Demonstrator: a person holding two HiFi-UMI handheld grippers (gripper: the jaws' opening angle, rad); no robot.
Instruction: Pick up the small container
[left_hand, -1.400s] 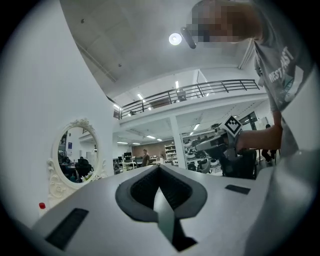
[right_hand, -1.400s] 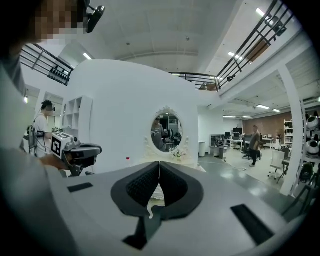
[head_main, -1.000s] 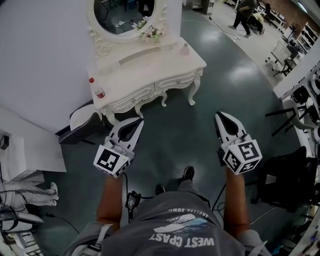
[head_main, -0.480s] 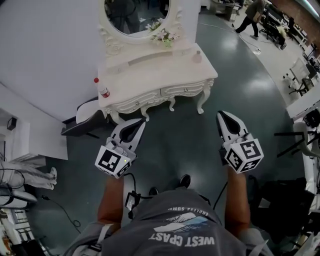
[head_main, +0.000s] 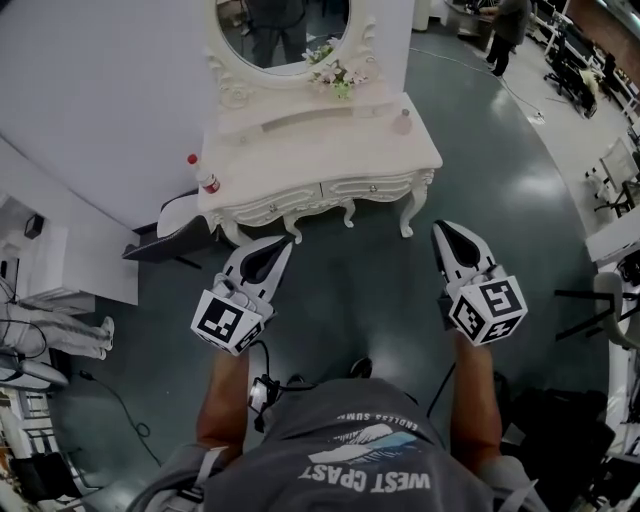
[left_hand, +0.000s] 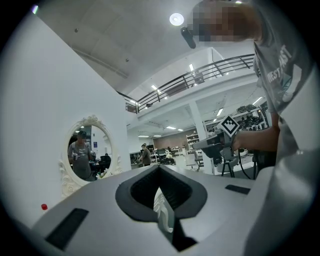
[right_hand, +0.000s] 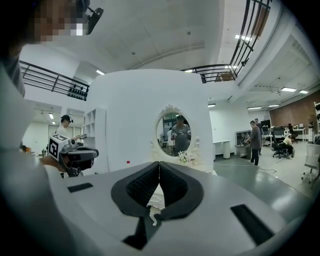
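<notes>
- Dark glossy floor (head_main: 360, 290) fills most of the head view. The person stands on it facing a white wall.
- White dressing table (head_main: 300, 160) stands against that wall, ahead of both grippers, with an oval mirror (head_main: 285, 25) at its back.
- Held low in front of the body: left gripper (head_main: 268, 250) and right gripper (head_main: 450, 243), both short of the table's front edge and touching nothing.
- Both pairs of jaws are clenched tight with nothing between them, as both gripper views show.
- Target: the small container (head_main: 403, 122), which I take to be the pale little pot at the right rear of the tabletop. The red-capped bottle (head_main: 205, 178) at the left end is the other candidate.
- Step in hand, my read: the approach. To do it well, step closer and lead with the right gripper, since the pot sits on that side. Part the jaws before arriving, come in level from the front, and keep off the flowers (head_main: 335, 78) behind and to its left.
- The pot lies well ahead of the right fingertips and slightly to their left, up on the tabletop. It is well apart from the left fingertips, off to their right.
</notes>
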